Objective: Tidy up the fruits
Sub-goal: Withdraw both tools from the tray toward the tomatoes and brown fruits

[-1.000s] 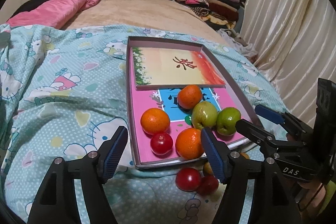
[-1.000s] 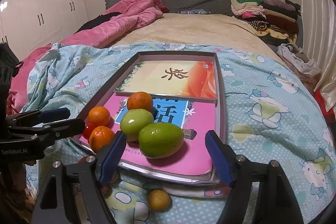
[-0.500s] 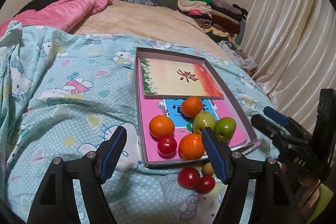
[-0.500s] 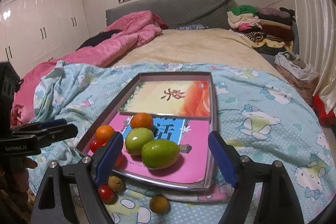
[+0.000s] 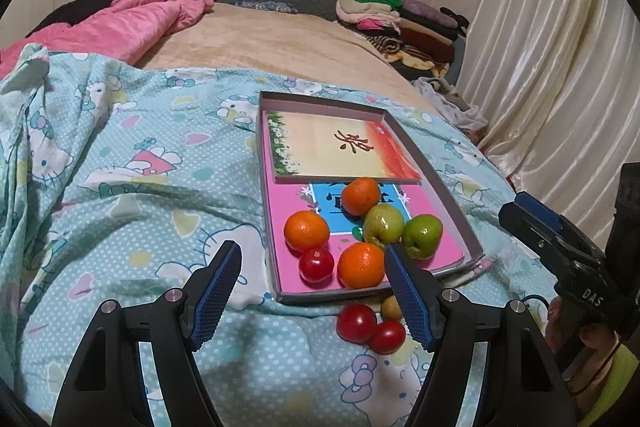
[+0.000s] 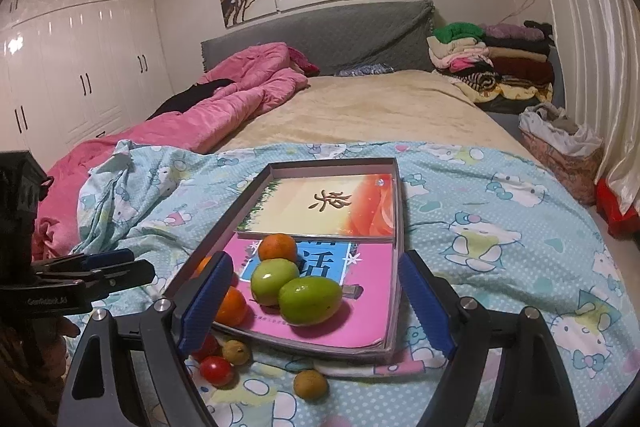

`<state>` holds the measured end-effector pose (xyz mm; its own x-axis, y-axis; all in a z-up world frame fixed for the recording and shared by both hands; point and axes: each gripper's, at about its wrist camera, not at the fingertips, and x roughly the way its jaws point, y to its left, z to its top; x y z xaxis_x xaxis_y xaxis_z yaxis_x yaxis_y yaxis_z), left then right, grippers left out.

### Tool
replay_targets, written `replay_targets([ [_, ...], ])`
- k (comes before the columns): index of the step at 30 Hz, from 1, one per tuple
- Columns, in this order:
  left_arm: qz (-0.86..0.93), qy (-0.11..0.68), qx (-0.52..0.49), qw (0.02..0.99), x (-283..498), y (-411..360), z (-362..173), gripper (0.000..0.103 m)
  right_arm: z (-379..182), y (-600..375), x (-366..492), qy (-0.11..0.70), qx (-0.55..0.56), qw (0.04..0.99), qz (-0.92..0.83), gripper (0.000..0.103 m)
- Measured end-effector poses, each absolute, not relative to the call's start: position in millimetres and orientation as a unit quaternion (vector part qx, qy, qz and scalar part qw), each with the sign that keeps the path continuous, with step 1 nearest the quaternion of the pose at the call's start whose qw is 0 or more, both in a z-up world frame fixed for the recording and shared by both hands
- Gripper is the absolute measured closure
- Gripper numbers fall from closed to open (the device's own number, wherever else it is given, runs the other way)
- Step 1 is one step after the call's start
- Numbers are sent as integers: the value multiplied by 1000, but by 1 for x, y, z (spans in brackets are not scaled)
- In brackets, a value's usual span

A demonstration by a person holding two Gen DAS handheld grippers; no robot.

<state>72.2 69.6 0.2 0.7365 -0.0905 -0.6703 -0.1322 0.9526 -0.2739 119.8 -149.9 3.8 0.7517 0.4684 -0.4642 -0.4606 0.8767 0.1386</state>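
Fruit sits mostly in the tray [image 5: 452,205] on our quilt [image 5: 120,195]: oranges [image 5: 307,230], green fruits [image 6: 310,300] and one tomato [image 5: 316,264]. More tomatoes [image 5: 356,323] and small brown fruits [image 6: 310,384] lie just before its near rim. Our left gripper [image 5: 313,291] and right gripper [image 6: 316,297] hang released, empty.

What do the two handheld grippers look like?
The left gripper and right gripper share one design: black plastic frames with silver bolts and blue ribbed pads lining the jaws. In the other camera's view, the left body bears white lettering and the right reads "DAS". A yellow-green sleeve shows behind the right one.
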Motion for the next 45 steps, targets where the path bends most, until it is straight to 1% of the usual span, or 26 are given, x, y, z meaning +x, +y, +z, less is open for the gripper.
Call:
replay_targets([
  [7,9,367,-159,916,67,68,1,28,6,-146,109,249,6,934,257,19],
  [12,6,378,-161,912,64,65,0,24,6,-141,98,262,11,927,268,19],
  [19,6,393,-156,906,63,61,-2,24,0,-131,83,289,-2,918,273,19],
  [45,0,425,-150,893,59,55,-14,24,-26,-107,67,345,-40,897,274,19],
])
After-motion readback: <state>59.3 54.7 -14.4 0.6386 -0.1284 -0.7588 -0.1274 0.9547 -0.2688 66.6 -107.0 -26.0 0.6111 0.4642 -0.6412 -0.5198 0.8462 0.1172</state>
